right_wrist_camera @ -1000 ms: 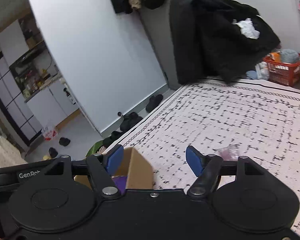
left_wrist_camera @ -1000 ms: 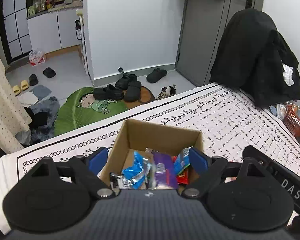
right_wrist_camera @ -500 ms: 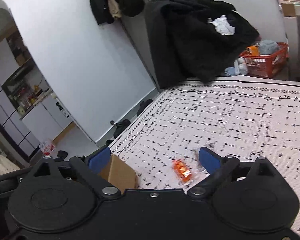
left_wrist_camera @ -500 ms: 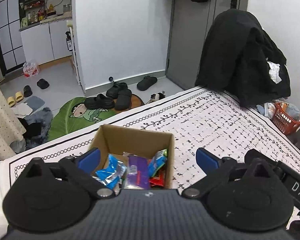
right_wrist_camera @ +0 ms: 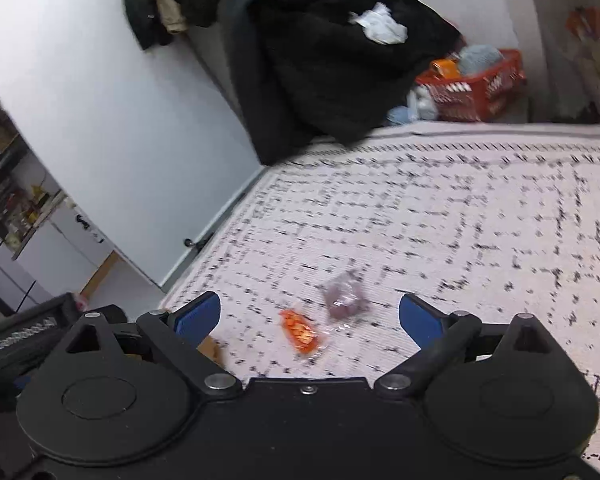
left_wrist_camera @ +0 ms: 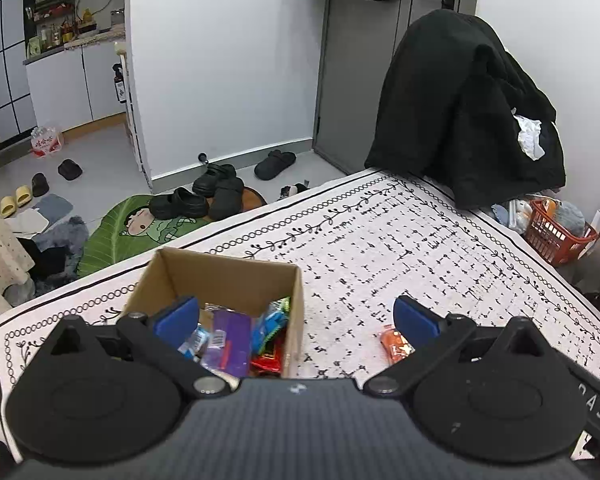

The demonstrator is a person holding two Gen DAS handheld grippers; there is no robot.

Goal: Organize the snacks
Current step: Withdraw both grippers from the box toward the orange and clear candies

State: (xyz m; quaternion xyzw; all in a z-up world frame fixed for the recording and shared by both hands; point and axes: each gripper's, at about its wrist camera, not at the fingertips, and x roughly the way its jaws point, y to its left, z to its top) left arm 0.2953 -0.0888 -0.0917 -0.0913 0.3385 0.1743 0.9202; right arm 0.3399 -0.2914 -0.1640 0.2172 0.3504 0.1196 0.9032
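Your right gripper (right_wrist_camera: 309, 318) hangs wide and empty (left gripper (left_wrist_camera: 296, 318) too) over the orange pack (right_wrist_camera: 299, 332) low center, probably lining up to carry it to the box (left_wrist_camera: 224, 280).

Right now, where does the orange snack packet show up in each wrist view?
Left wrist: orange snack packet lies on the patterned cloth, low right of centre, right of the cardboard box, partly behind the tool's blue finger.
Right wrist: same packet low centre, left of a purplish packet.
Shared landmark: black coat.
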